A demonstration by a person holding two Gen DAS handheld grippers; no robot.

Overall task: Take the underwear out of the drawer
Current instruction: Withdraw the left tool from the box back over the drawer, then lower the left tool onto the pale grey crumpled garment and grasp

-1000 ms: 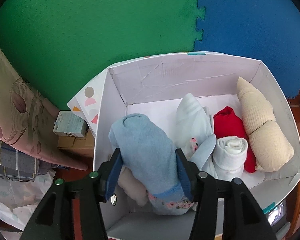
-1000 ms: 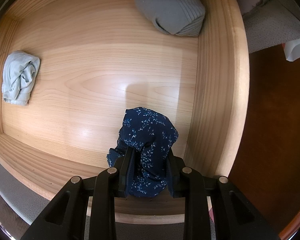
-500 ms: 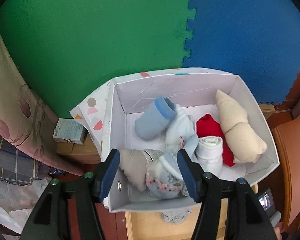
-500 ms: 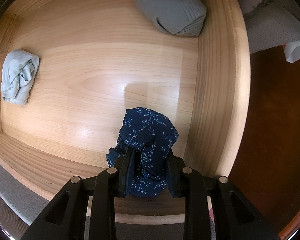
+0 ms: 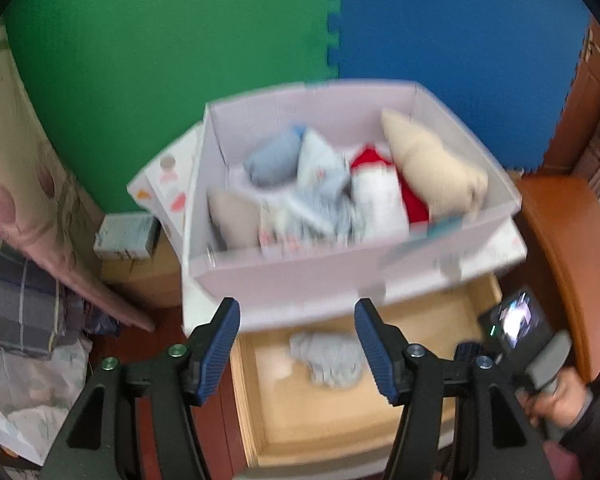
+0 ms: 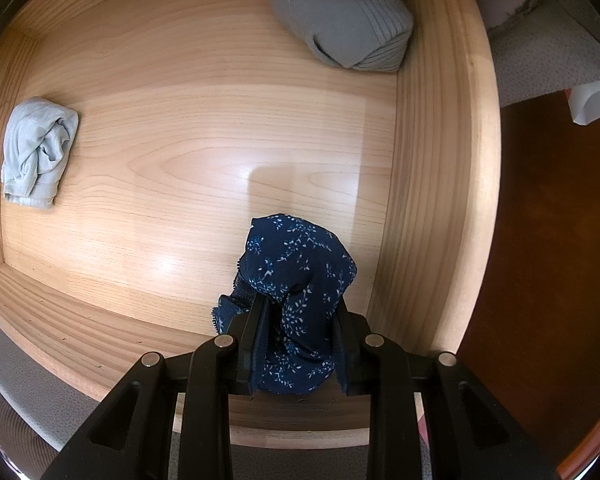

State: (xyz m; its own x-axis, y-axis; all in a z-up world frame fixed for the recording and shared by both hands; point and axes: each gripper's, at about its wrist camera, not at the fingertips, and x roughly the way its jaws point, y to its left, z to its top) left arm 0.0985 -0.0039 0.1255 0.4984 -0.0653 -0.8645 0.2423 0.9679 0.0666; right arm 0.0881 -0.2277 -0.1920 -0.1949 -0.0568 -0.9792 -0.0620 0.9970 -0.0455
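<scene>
My right gripper is shut on navy floral underwear, held just above the wooden drawer floor near its right wall. A pale grey piece lies at the drawer's left and a grey knit roll at its far right corner. My left gripper is open and empty, above the open drawer and in front of the white box. The box holds several rolled pieces, among them a light blue roll. The left view is blurred.
A green and blue foam mat lies behind the box. Folded bedding and a small carton sit at the left. The right hand-held gripper shows at the right of the left wrist view, by a brown cabinet top.
My left gripper let go of the light blue roll into the box, opened, and pulled back and up over the drawer. My right gripper has stayed still with the navy underwear.
</scene>
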